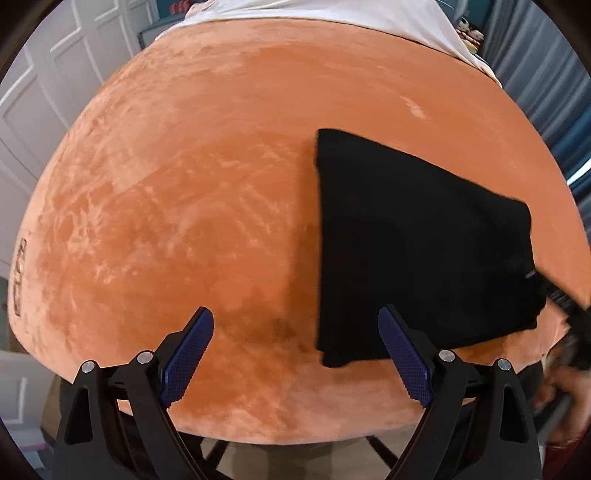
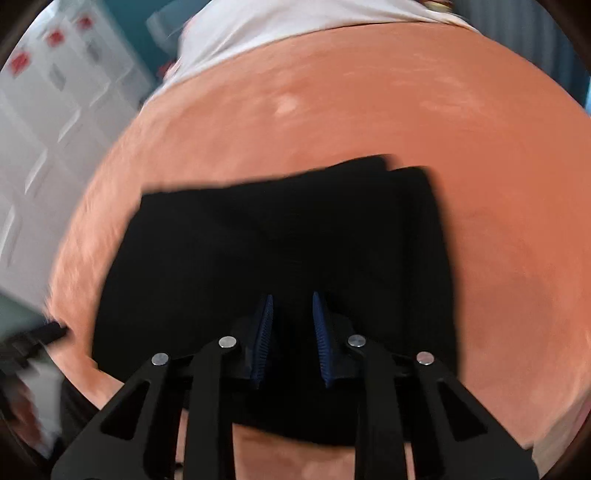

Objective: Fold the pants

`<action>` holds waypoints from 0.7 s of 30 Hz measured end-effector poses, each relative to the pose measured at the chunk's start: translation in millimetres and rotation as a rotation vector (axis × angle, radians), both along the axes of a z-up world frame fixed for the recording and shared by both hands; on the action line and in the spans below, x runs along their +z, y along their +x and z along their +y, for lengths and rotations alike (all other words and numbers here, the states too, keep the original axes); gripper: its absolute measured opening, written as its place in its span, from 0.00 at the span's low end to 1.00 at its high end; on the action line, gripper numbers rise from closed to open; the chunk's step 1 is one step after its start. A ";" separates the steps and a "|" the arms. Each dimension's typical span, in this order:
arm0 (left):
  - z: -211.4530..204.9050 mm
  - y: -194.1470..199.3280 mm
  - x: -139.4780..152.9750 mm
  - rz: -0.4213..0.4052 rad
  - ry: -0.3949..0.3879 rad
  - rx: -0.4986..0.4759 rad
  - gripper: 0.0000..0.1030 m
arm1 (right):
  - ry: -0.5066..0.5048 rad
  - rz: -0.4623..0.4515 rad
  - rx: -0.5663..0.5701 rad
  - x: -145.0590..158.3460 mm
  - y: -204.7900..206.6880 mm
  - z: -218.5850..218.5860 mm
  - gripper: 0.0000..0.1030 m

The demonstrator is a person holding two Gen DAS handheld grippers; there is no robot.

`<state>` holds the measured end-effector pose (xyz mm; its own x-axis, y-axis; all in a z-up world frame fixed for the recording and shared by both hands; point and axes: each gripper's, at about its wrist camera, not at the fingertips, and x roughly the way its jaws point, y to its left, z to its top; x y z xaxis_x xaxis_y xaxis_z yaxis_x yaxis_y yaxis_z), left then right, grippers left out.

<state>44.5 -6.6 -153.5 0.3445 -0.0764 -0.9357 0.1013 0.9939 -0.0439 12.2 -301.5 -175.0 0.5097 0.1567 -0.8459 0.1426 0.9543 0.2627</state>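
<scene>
The black pants [image 1: 413, 243] lie folded into a compact block on the orange plush surface [image 1: 184, 184], right of centre in the left wrist view. My left gripper [image 1: 295, 317] is open and empty, hovering over bare orange fabric just left of the pants' near edge. In the right wrist view the pants [image 2: 258, 243] fill the middle. My right gripper [image 2: 291, 302] sits over their near edge with its jaws narrowly apart and black cloth between the blue pads [image 2: 264, 332]. The view is blurred. My right gripper also shows at the right edge of the left wrist view [image 1: 561, 295].
A white sheet [image 1: 332, 14] covers the far end of the orange surface. White panelled doors [image 1: 44, 92] stand to the left. Blue-grey curtains [image 1: 554, 74] hang at the right. The near edge of the surface [image 1: 295, 432] drops off in front of me.
</scene>
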 end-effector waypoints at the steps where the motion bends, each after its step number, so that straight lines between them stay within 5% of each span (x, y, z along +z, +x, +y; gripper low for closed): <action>1: -2.2 -3.0 1.4 -0.011 0.017 -0.004 0.86 | -0.030 -0.042 -0.003 14.5 -6.1 -0.5 0.29; 2: -3.6 -5.2 0.6 -0.016 0.034 -0.006 0.86 | -0.059 -0.070 0.011 23.1 -11.8 -3.1 0.38; 3: -4.1 -5.5 -2.8 -0.005 0.047 -0.003 0.86 | -0.105 -0.073 0.028 24.1 -14.6 -2.1 0.60; 5: -2.6 -4.6 -7.8 0.024 0.040 0.012 0.86 | -0.191 -0.013 0.033 10.9 -15.8 -6.5 0.62; 11: -6.0 4.0 -17.8 0.054 0.010 0.024 0.86 | 0.074 0.023 -0.030 -16.7 -26.8 -30.3 0.61; 16: -12.1 8.0 -15.1 0.066 -0.003 0.032 0.86 | 0.137 0.015 -0.039 -10.9 -17.1 -38.1 0.12; 19: -16.5 7.0 -8.4 0.023 0.032 0.014 0.86 | 0.121 -0.036 -0.050 15.3 -27.5 -42.3 0.12; 21: -20.8 9.5 -13.7 0.030 0.033 -0.002 0.87 | 0.076 0.019 -0.058 -1.8 -28.1 -47.7 0.16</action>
